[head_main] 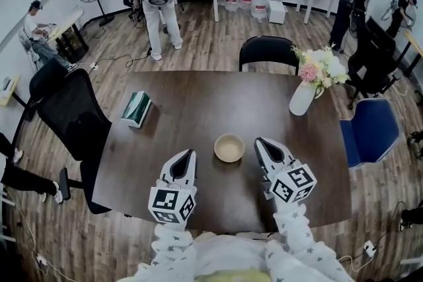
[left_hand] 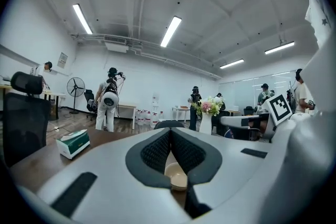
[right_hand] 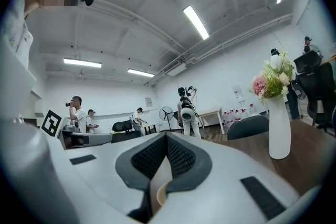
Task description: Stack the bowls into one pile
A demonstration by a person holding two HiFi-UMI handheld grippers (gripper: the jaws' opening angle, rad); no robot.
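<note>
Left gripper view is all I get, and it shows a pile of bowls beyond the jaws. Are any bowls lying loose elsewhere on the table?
Observer: No. The head view shows one pile of bowls on the table. The only other things there are a tissue box and a vase of flowers.
Operator: Is the other hand holding anything?
Observer: No. The right gripper is shut with nothing between its jaws.
Operator: Where is the pile relative to both?
Observer: Seen from above, it sits between the left gripper and the right one, clear of both.
</note>
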